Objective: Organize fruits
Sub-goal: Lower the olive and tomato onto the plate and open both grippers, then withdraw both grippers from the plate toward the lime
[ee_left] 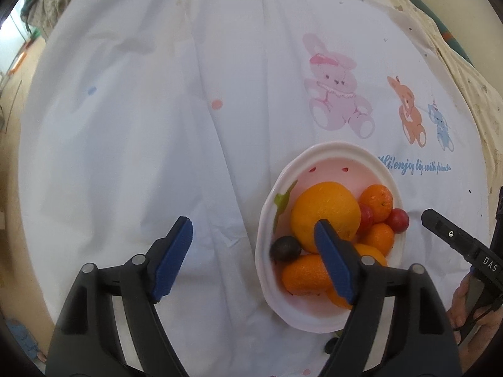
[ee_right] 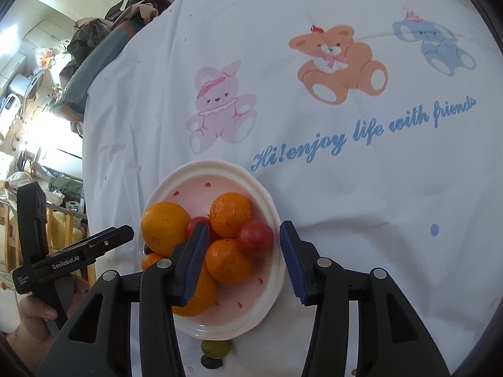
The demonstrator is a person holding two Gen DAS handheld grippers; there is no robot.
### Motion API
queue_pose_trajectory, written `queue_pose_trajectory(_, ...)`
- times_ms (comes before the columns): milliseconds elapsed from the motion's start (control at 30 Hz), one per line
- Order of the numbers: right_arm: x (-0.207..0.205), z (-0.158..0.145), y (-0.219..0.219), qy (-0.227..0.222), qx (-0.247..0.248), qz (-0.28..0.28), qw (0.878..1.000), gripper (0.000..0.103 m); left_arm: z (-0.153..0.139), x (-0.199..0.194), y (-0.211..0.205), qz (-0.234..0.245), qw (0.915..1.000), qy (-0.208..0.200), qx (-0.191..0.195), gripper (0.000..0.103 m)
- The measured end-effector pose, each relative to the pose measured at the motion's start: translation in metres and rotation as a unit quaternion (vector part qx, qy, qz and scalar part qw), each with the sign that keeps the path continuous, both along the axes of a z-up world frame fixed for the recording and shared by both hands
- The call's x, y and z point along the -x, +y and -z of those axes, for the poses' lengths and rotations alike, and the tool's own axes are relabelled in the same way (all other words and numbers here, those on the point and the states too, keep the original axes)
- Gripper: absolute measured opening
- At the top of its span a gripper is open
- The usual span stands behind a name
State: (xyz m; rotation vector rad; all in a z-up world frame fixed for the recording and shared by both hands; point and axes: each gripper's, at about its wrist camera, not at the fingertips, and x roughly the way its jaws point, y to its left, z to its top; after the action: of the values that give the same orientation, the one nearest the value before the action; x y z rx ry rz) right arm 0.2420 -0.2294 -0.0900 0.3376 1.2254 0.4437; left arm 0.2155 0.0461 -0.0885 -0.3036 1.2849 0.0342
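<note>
A white-and-pink bowl [ee_left: 317,160] [ee_right: 220,171] sits on the white cloth. It holds a large orange [ee_left: 323,207] [ee_right: 163,224], several small oranges [ee_left: 376,202] [ee_right: 231,213], red round fruits [ee_left: 397,219] [ee_right: 255,238] and a dark plum [ee_left: 284,248]. My left gripper [ee_left: 253,262] is open and empty, hovering over the bowl's left rim. My right gripper [ee_right: 243,260] is open and empty above the bowl, over the small oranges. A green fruit [ee_right: 216,348] and a dark fruit [ee_right: 211,362] lie on the cloth in front of the bowl.
The white cloth [ee_left: 157,125] carries printed bunny [ee_right: 220,103] and bear [ee_right: 339,62] pictures and blue writing [ee_right: 361,132]. The table's left edge [ee_right: 86,144] drops off to a cluttered room. Each gripper shows in the other's view, the right [ee_left: 462,245] and the left [ee_right: 72,257].
</note>
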Motion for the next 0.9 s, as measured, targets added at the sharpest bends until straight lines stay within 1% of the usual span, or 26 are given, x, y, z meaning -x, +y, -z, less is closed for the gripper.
queue_pose_trajectory(133,0.003,-0.006,0.0,-0.008,0.001,0.0,1.0,0.05,-0.008,0.005,-0.002,0.0,0.9999,-0.011,-0.004,0.077)
queue_pose_trajectory(333,0.015,-0.019,0.0,-0.022,0.015,0.0,1.0,0.05,-0.022,0.017,-0.001,-0.006,0.9994,-0.026,-0.02,0.077)
queue_pose_trajectory(467,0.029,-0.024,-0.008,-0.019,0.016,0.002,1.0,0.05,-0.034,0.028,-0.002,-0.004,0.9972,-0.044,-0.06,0.077)
queue_pose_trajectory(533,0.037,-0.031,-0.013,-0.026,0.018,0.006,0.999,0.05,-0.04,0.033,-0.004,0.002,0.9962,-0.051,-0.071,0.077)
queue_pose_trajectory(633,0.047,-0.039,-0.019,-0.032,0.016,0.013,0.999,0.05,-0.047,0.043,-0.005,0.001,0.996,-0.059,-0.067,0.077)
queue_pose_trajectory(700,0.055,-0.041,-0.024,-0.028,0.012,0.018,0.999,0.05,-0.049,0.05,-0.006,0.001,0.9964,-0.06,-0.06,0.077)
queue_pose_trajectory(800,0.069,-0.045,-0.032,-0.029,0.009,0.025,0.999,0.05,-0.055,0.07,-0.006,0.003,0.9968,-0.061,-0.051,0.077)
queue_pose_trajectory(900,0.084,-0.048,-0.038,-0.031,0.012,0.031,0.999,0.05,-0.059,0.086,-0.007,0.005,0.9966,-0.063,-0.053,0.077)
